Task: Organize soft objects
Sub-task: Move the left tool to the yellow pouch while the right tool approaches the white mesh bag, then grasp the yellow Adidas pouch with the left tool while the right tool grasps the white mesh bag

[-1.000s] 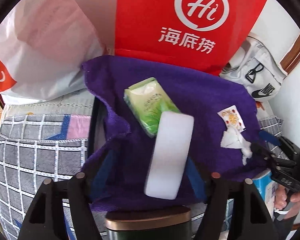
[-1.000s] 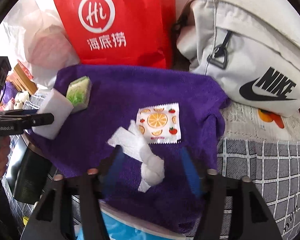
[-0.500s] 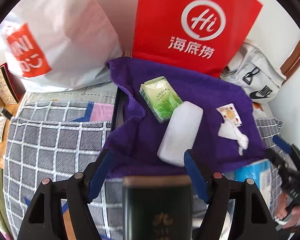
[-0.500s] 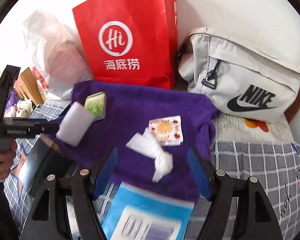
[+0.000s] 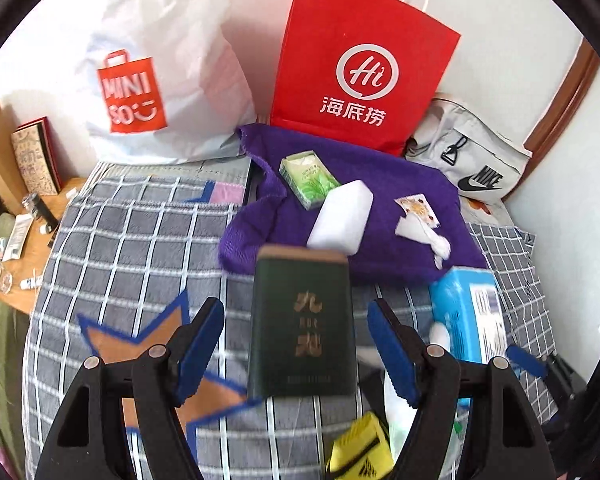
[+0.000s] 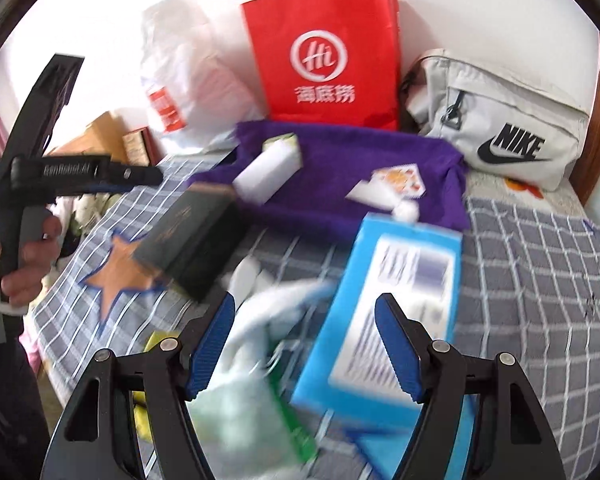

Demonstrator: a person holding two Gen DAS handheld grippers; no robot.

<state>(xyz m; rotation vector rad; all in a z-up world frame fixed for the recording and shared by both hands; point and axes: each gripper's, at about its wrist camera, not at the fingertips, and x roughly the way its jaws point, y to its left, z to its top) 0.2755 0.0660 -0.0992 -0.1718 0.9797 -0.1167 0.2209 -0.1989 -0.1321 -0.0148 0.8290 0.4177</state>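
A purple towel (image 5: 384, 196) lies on the checked bed cover by the wall, also in the right wrist view (image 6: 340, 168). On it lie a green tissue pack (image 5: 308, 178), a white sponge block (image 5: 340, 218), a fruit-print sachet (image 5: 416, 208) and a crumpled white tissue (image 5: 432, 240). My left gripper (image 5: 296, 350) is open and empty, pulled back, with a dark green box (image 5: 302, 324) between its fingers' line of sight. My right gripper (image 6: 304, 344) is open and empty above a blue box (image 6: 384, 308) and white soft items (image 6: 260, 320).
A red paper bag (image 5: 360, 64), a white Miniso bag (image 5: 152, 80) and a grey Nike bag (image 5: 472, 160) stand against the wall. A yellow item (image 5: 360, 448) lies near the front. A wooden side table (image 5: 16, 216) with small things stands left of the bed.
Both grippers have pulled back and up from the purple towel. The dark green box, blue box and front clutter have come into view. The things on the towel have not moved.
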